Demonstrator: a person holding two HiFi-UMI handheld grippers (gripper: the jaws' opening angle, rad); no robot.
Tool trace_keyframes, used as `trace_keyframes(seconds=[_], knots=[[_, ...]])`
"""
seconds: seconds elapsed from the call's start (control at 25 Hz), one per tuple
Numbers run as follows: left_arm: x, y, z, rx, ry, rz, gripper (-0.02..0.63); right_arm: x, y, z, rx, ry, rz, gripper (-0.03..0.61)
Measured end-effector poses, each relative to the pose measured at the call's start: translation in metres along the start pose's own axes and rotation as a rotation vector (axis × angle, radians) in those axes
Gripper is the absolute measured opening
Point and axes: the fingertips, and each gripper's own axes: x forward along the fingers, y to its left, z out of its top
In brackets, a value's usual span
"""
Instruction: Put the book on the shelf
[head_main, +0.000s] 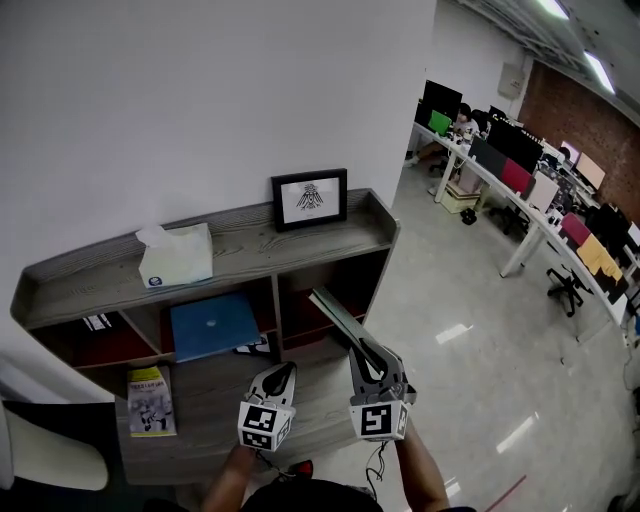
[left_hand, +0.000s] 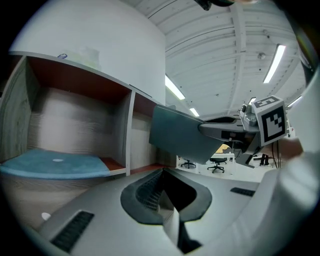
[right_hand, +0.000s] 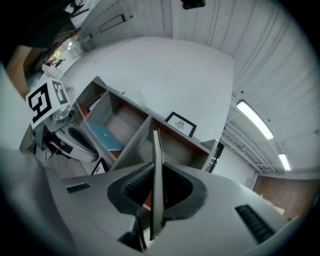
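Note:
A thin dark grey book (head_main: 335, 312) stands on edge between the jaws of my right gripper (head_main: 368, 352), which is shut on it. The book points at the right compartment (head_main: 345, 285) of the grey wooden shelf (head_main: 250, 245). In the right gripper view the book (right_hand: 157, 170) rises upright from the pads, in front of the shelf divider. My left gripper (head_main: 284, 372) hovers beside it to the left, shut with nothing in it. The left gripper view shows the book (left_hand: 185, 135) held by the right gripper (left_hand: 220, 130) in front of the open compartments.
A blue book (head_main: 212, 325) lies flat in the middle compartment. A tissue box (head_main: 177, 255) and a framed picture (head_main: 310, 198) stand on the shelf top. A yellow book (head_main: 150, 402) lies on the lower board. Office desks with monitors (head_main: 520, 160) line the far right.

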Motion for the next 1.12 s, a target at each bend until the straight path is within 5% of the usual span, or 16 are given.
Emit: trace_keyframes(seconds=[0.4, 1.12], knots=[[0.008, 0.019, -0.012, -0.013, 0.022, 0.011, 0.006, 0.044, 0.029, -0.021, -0.394, 0.009, 0.002, 0.075], [0.036, 0.035, -0.026, -0.08, 0.06, 0.129, 0.006, 0.084, 0.073, -0.076, -0.623, -0.077, 0.146, 0.077]])
